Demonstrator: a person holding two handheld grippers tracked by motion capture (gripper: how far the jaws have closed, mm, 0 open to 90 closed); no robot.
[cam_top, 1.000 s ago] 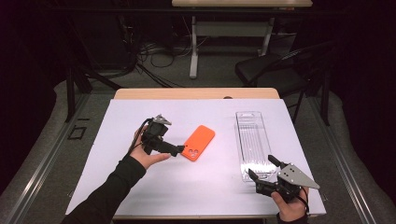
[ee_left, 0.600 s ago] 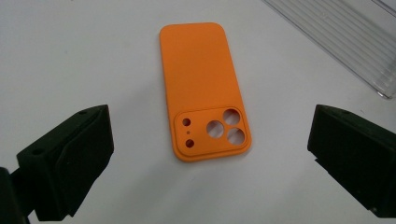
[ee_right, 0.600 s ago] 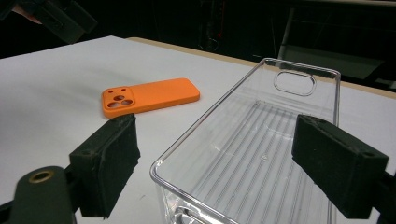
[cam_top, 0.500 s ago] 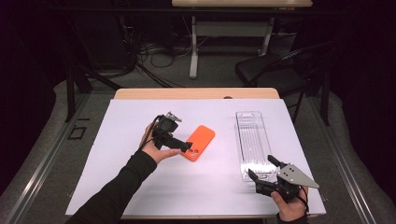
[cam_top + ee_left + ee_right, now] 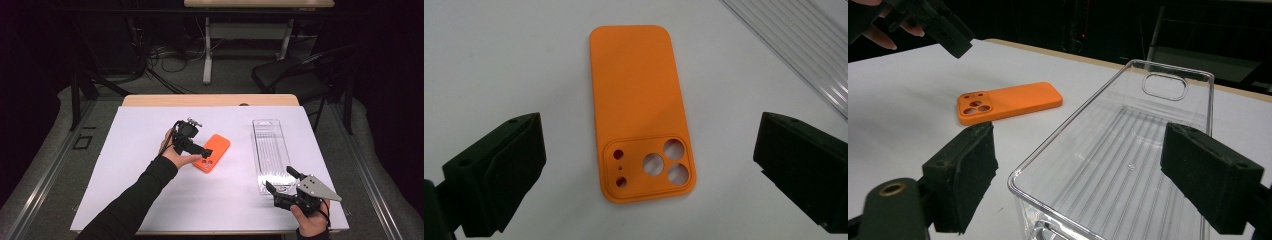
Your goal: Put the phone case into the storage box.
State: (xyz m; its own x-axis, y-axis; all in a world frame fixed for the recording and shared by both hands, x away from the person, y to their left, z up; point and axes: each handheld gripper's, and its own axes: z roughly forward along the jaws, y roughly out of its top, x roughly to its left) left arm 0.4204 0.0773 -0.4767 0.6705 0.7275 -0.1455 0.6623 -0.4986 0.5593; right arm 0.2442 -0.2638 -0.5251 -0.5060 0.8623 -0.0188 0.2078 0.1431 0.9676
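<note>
We have an orange phone case (image 5: 212, 153) lying flat, camera cutouts up, near the middle of the white desk (image 5: 125, 150), with a clear plastic tray (image 5: 270, 150) well apart from it on the right side. Our left gripper (image 5: 204, 150) is the nearer one by far: in the high view its tips hang over the near, camera-hole end of the case, while our right gripper (image 5: 280, 186) sits at the near end of the tray, well away from the case. In the left gripper view the case (image 5: 640, 110) lies straight ahead between the two black fingers (image 5: 499, 165), its long axis running away from us along the line of the gripper, cutout end nearest. That is the relation the coming move turns on, as we judge it: the fingers already straddle the short width of the case, so closing across it should catch the two long edges once we come low enough. The left fingers are spread wide, with bare desk showing on both sides of the case, touching nothing. In the right gripper view the right fingers (image 5: 963, 175) are likewise spread, one on either side of the tray's near corner (image 5: 1020, 177); they appear to press on nothing and carry nothing.
</note>
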